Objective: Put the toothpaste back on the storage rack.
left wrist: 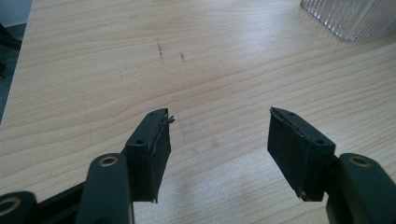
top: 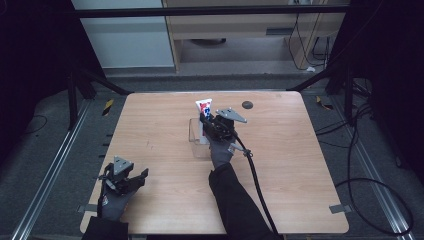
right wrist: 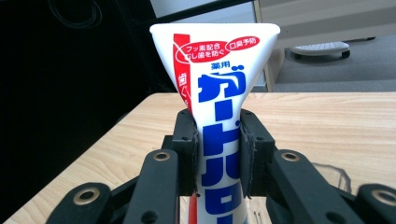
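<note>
Wooden table (top: 300, 165), white toothpaste tube (right wrist: 219, 93), blue lettering

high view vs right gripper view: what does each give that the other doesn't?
High view alone: the left tongs open near the front edge of the table, a clear container under the right tongs, and a dark round spot farther back.

Right gripper view alone: both pads pressing the sides of the toothpaste tube, with its blue and red Japanese print readable and its flat crimped end up.

Both: the right tongs holding the tube upright above the wooden table.
</note>
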The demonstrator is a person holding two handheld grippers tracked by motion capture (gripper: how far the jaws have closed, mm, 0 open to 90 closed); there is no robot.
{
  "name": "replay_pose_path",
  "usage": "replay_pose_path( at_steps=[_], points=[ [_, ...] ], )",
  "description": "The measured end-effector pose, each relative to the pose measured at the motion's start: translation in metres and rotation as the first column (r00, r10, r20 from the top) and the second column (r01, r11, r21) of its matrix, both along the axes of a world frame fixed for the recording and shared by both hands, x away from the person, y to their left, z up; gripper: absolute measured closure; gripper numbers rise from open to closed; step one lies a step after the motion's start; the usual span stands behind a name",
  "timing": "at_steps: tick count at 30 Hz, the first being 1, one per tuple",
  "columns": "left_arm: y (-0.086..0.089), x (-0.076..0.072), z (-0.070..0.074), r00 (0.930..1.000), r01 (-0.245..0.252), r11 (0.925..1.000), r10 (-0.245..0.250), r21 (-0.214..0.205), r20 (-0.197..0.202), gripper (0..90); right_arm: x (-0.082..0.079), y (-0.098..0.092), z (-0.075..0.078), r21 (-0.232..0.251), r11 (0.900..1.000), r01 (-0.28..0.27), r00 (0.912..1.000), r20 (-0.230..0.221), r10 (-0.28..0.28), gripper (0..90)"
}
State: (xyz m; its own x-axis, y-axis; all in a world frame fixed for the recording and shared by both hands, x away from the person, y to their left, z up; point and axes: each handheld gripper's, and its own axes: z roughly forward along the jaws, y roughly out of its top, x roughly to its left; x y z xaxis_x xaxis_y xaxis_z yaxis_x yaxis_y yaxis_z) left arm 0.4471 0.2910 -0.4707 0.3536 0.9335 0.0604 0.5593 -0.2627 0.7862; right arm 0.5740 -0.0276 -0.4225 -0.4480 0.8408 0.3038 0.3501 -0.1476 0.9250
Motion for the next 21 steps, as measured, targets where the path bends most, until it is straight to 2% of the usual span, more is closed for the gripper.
replay_pose_path(
  at_steps=[10, 16, 21],
  points=[
    [0.0, 0.0, 0.0, 1.0, 0.0, 1.0, 0.0, 0.001, 0.001, 38.0, -0.002, 0.003, -0.011, -0.061, 0.9981, -0.002, 0.9995, -0.033, 0.0, 70.8],
    [-0.001, 0.0, 0.0, 1.0, 0.0, 1.0, 0.0, 0.0, 0.002, 38.0, -0.004, 0.004, -0.011, -0.091, 0.9958, -0.008, 0.9995, -0.032, 0.005, 70.0],
    [-0.001, 0.0, 0.0, 1.0, 0.001, 1.0, -0.001, 0.0, 0.001, 38.0, -0.007, 0.006, -0.014, -0.157, 0.9875, -0.013, 0.9993, -0.037, 0.007, 69.3]
  ],
)
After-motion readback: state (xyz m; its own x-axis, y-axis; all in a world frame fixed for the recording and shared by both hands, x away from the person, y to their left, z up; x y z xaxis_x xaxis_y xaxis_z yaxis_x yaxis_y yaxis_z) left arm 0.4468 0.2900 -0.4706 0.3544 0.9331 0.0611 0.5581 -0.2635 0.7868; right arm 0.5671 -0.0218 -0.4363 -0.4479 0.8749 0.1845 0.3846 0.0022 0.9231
